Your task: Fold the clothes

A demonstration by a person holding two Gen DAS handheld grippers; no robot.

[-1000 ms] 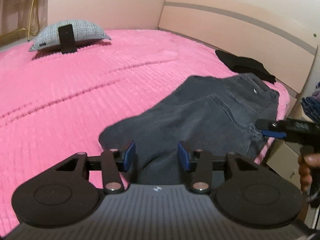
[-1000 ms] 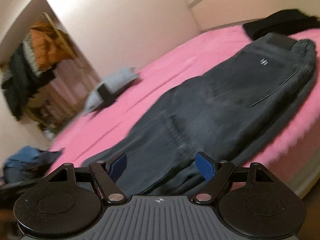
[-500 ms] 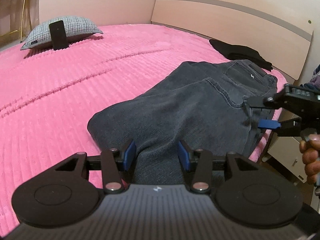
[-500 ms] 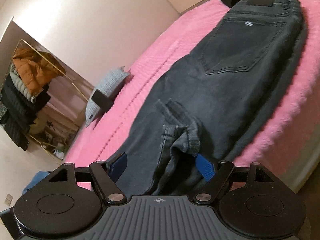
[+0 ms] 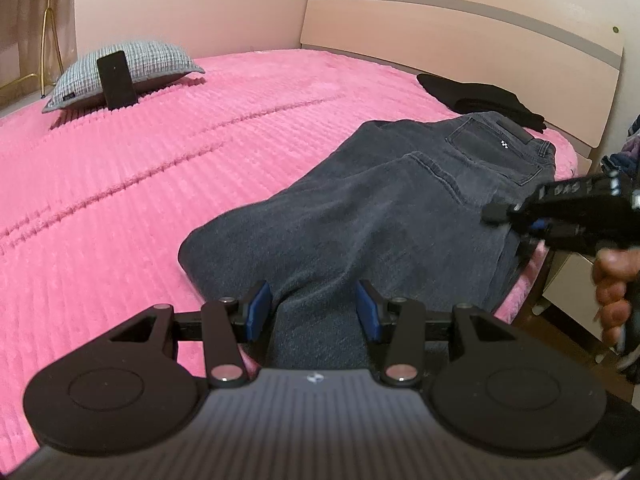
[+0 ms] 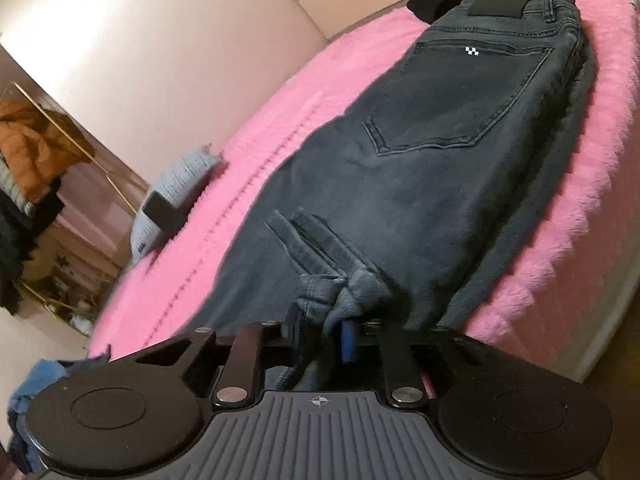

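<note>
On the ribbed, plush pink bedspread (image 5: 168, 168) lay the dark grey jeans (image 5: 400, 208), faded denim. The left gripper (image 5: 314, 310) held a thick fold between its fingers. The right gripper (image 6: 320, 330), wide a second earlier, was closing, pinching a bunched seam.

the left gripper (image 5: 314, 309) points forward and down, its 2 blue-padded fingers (image 5: 256, 312) partly apart with dark cloth bunched between them. the right gripper (image 6: 320, 332) is closing, its fingers (image 6: 348, 338) nearly together on a pinched fold. in the left wrist view a bare hand (image 5: 616, 292) wraps the right gripper's handle.
</note>
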